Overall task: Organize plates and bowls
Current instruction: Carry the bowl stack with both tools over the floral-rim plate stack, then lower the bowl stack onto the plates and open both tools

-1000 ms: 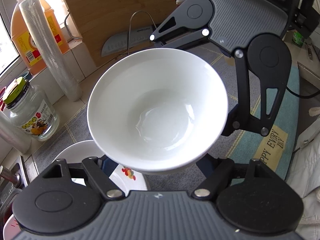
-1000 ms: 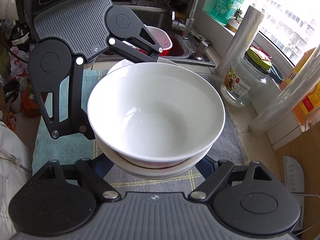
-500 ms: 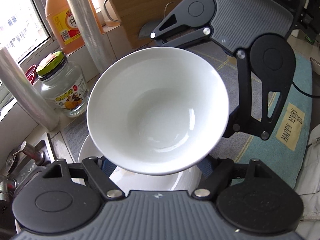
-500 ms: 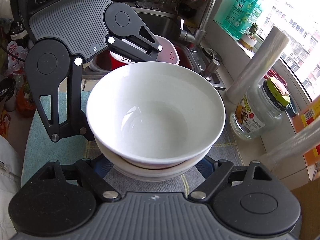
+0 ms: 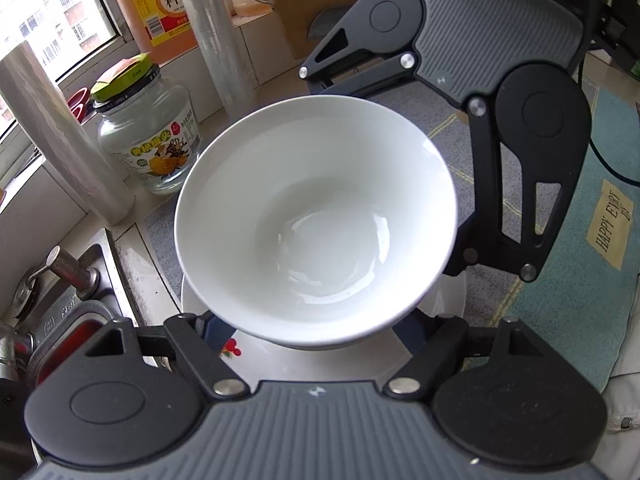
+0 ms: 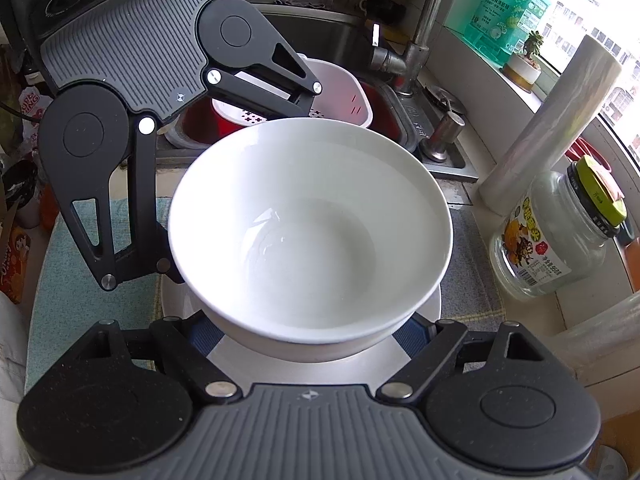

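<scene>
White bowl (image 5: 316, 224) was seen mouth up, near level, round, so no long axis could be told. Bowl was framed between fingers of both grippers: left gripper (image 5: 316, 332) spread wide about near wall, right gripper (image 6: 308, 332) spread wide from opposite side. Finger contact with wall was hidden under rim; grip could not be told. Bowl was placed over white plate (image 6: 300, 364); touching or apart could not be told. Plate was set on grey mat (image 6: 472, 280), beside glass jar (image 5: 150, 136) and sink (image 6: 340, 44).

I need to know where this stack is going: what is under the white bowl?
Under the bowl lies a white plate on a grey mat. A red print shows on it; its middle is covered.
</scene>
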Available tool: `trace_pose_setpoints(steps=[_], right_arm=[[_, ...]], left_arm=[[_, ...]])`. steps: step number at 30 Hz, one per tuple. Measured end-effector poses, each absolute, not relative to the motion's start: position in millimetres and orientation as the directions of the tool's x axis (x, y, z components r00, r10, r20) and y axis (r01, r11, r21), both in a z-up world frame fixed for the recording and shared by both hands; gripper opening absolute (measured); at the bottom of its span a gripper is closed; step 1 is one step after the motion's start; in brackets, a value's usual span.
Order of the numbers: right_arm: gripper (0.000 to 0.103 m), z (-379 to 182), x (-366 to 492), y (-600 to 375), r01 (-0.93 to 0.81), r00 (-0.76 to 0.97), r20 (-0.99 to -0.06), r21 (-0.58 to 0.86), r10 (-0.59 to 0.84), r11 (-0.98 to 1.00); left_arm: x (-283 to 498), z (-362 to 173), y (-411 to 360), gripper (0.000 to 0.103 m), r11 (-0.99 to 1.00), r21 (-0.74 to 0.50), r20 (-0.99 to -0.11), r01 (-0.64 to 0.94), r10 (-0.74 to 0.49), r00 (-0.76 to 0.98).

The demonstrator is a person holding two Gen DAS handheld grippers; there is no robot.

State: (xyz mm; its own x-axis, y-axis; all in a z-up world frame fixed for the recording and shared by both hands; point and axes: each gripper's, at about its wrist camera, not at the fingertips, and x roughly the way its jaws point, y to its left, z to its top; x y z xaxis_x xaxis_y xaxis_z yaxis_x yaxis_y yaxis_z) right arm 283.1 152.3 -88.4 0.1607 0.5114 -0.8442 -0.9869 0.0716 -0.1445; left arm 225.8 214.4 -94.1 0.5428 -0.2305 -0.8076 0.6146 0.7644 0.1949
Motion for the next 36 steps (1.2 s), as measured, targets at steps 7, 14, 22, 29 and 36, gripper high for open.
trace_pose_setpoints(steps=[7, 14, 22, 29, 36], right_arm=[[0.09, -94.5, 288.5, 157.1, -0.99, 0.143, -0.854, -0.123, 0.5, 0.074], [0.09, -94.6, 293.4, 152.1, -0.99, 0.137, -0.85, -0.101, 0.508, 0.097], [0.097, -91.7, 293.1, 145.5, -0.989, 0.131, -0.833, -0.074, 0.538, 0.126], [0.103, -88.2, 288.7, 125.3, -0.979, 0.169, -0.822, -0.077, 0.543, 0.187], [0.103, -80.4, 279.8, 93.5, -0.925, 0.278, -0.828, -0.094, 0.487, 0.368]], left_arm=[[234.1, -101.3, 219.4, 0.081, 0.769, 0.166, -0.816, 0.618, -0.244, 0.523], [233.7, -100.7, 220.3, 0.082, 0.772, 0.167, -0.809, 0.613, -0.248, 0.532], [227.3, -102.2, 222.0, 0.083, 0.796, 0.168, -0.784, 0.581, -0.25, 0.568], [209.6, -97.5, 227.4, 0.097, 0.875, 0.168, -0.752, 0.454, -0.184, 0.633], [166.8, -84.0, 213.9, 0.098, 0.965, 0.163, -0.685, 0.207, -0.041, 0.728]])
